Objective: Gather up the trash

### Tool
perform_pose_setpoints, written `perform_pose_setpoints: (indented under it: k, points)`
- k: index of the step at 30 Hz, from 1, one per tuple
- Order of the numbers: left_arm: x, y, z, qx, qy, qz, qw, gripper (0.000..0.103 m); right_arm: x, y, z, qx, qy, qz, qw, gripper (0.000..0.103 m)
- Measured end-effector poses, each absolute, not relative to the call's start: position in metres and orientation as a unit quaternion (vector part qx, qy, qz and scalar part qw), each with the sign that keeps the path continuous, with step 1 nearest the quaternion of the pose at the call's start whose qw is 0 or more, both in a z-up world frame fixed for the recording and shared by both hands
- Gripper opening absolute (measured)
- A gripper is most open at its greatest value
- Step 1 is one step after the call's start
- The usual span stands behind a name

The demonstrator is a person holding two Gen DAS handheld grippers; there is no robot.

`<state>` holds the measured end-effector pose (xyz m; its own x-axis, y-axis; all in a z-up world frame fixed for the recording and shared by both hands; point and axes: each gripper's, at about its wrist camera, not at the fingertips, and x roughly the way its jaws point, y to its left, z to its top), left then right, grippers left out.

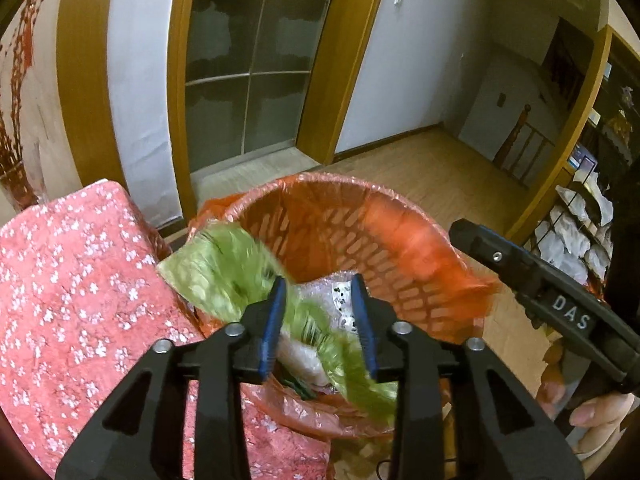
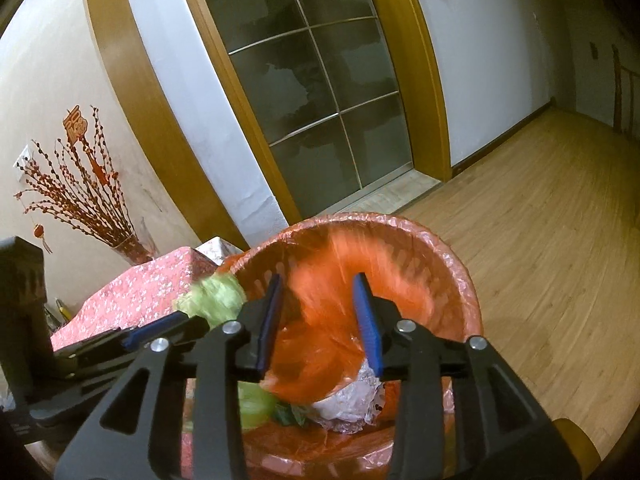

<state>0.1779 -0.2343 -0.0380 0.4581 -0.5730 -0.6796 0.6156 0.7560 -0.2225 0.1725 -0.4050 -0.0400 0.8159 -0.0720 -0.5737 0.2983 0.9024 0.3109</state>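
Both wrist cameras look steeply down from close above the orange-lined trash basket [image 1: 360, 220], facing the glass sliding door [image 1: 252, 60] on the far wall. The right view sits further right, and shares basket, door, wooden floor [image 2: 540, 220] and the pink-clothed desk [image 2: 152, 284] at left.

Stood on floor [image 2: 540, 248], before glass door [image 2: 312, 92]: basket [image 1: 320, 216], just right of clothed table [image 1: 80, 280]. Lay inside basket: crumpled wrapper [image 2: 352, 400]. Hung over basket's left rim: green bag [image 1: 224, 268]. Stood behind table: vase of branches [image 2: 80, 196].
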Motion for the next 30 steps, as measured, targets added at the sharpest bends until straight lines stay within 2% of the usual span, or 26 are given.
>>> perform_pose_setpoints:
  k: [2,5,7,8,10,15,18,30]
  points:
    - [0.177,-0.233,-0.039,0.026,0.389,-0.349,0.852,0.046,0.170,-0.406,-0.040,0.199,0.287,-0.101,0.932,0.040]
    - [0.175,-0.229,-0.038,0.026,0.387,-0.344,0.855,0.054,0.165,-0.405,-0.039,0.200,0.282,-0.108,0.932,0.048]
    - [0.172,-0.223,-0.036,0.026,0.384,-0.338,0.859,0.058,0.159,-0.403,-0.037,0.198,0.274,-0.118,0.934,0.062]
    - [0.170,-0.218,-0.035,0.027,0.380,-0.333,0.863,0.062,0.154,-0.402,-0.035,0.197,0.265,-0.125,0.936,0.066]
    - [0.166,-0.208,-0.032,0.027,0.368,-0.321,0.872,0.070,0.142,-0.397,-0.030,0.198,0.242,-0.138,0.940,0.083]
    - [0.143,-0.173,-0.018,0.038,0.325,-0.282,0.902,0.086,0.118,-0.382,-0.018,0.181,0.213,-0.165,0.946,0.096]
    - [0.132,-0.151,-0.011,0.043,0.298,-0.256,0.918,0.093,0.103,-0.363,-0.010,0.152,0.192,-0.186,0.952,0.098]
    - [0.074,-0.064,0.012,0.059,0.221,-0.117,0.967,0.101,0.072,-0.290,0.008,0.096,0.167,-0.153,0.969,0.098]
